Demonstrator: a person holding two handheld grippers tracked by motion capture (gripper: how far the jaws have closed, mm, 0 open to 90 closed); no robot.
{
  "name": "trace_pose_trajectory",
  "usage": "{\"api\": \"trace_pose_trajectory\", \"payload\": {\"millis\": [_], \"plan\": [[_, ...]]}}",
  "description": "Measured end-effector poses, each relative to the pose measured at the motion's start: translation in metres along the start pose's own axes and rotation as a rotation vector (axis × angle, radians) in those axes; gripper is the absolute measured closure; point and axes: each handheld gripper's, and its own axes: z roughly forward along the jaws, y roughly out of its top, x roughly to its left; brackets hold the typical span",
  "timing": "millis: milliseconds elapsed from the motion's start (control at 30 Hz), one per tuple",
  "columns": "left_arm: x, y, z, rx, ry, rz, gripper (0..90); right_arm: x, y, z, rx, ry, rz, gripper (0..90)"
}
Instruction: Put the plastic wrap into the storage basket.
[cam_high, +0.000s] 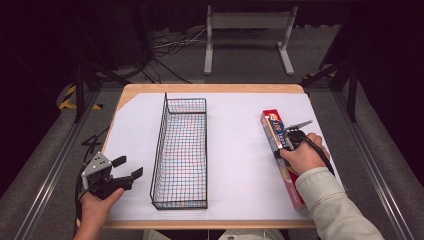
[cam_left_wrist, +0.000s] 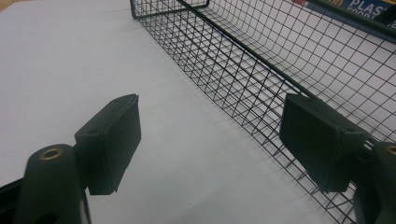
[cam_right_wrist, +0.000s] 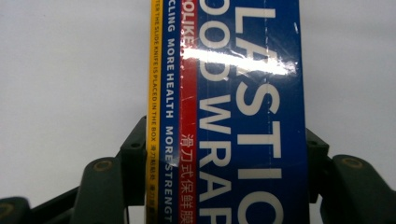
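A long blue, red and yellow plastic wrap box (cam_high: 271, 129) lies on the white sheet at the right, running front to back. My right gripper (cam_high: 291, 141) comes down over its middle. In the right gripper view the two jaws press against both long sides of the box (cam_right_wrist: 247, 93), so the right gripper (cam_right_wrist: 226, 154) is shut on it. A black wire basket (cam_high: 161, 145) stands empty at the centre. My left gripper (cam_high: 127, 167) hovers open at the front left, just left of the basket (cam_left_wrist: 261, 70); nothing sits between the jaws of the left gripper (cam_left_wrist: 210, 140).
A white sheet (cam_high: 235, 165) covers the wooden table (cam_high: 210, 88). The box's blue edge (cam_left_wrist: 355, 7) shows through the basket mesh in the left gripper view. Beyond the table a grey metal stand (cam_high: 247, 22) and cables lie on the floor.
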Motion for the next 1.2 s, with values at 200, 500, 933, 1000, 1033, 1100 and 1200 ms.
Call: {"api": "trace_pose_trajectory", "payload": {"millis": [200,500,933,1000,1033,1100,1200], "plan": [[-0.002,-0.002,-0.005,-0.005,0.001,-0.006,21.4,0.002,0.003,-0.007,-0.006,0.005,0.011,40.5],[-0.005,-0.01,-0.014,-0.004,0.009,-0.008,21.4,0.009,0.013,-0.029,-0.049,0.005,0.03,40.4],[-0.007,-0.016,-0.027,-0.014,0.029,-0.025,21.4,0.03,0.022,-0.051,-0.08,0.022,0.074,40.4],[-0.006,-0.017,-0.028,-0.016,0.032,-0.029,21.4,0.033,0.025,-0.052,-0.091,0.02,0.085,40.4],[-0.006,-0.016,-0.028,-0.018,0.032,-0.029,21.4,0.034,0.026,-0.053,-0.094,0.014,0.085,40.4],[-0.006,-0.016,-0.028,-0.017,0.034,-0.026,21.4,0.037,0.028,-0.054,-0.107,0.004,0.089,40.4],[-0.005,-0.016,-0.025,-0.014,0.026,-0.041,21.4,0.042,0.03,-0.057,-0.114,0.01,0.11,40.4]]}}
